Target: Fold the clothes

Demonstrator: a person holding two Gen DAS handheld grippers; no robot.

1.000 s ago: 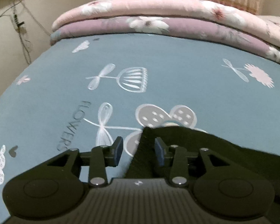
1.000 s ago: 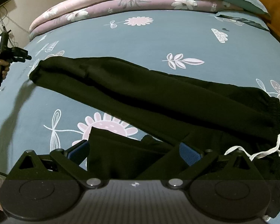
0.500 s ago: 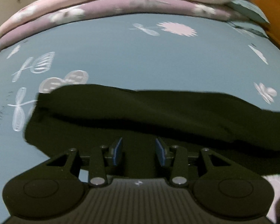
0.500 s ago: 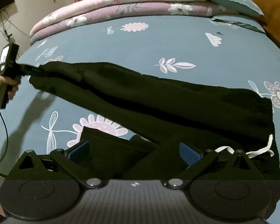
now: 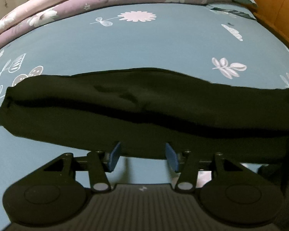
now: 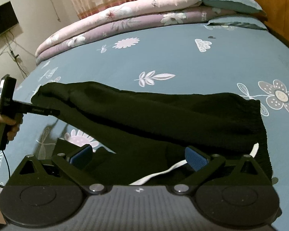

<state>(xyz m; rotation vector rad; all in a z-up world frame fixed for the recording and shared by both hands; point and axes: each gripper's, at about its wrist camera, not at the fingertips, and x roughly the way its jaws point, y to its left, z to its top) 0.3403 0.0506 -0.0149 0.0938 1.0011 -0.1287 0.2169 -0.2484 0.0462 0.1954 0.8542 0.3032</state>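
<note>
While lying flat, black trousers [image 6: 163,115] stretch sideways, waistband right.

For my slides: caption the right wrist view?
Black trousers lie across a blue flowered bedsheet, open right gripper above them.

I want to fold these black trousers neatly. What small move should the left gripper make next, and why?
Probably draw the left gripper back off the black trousers: its jaws are opening, nothing sits between them, and one leg already lies folded over the other.
</note>
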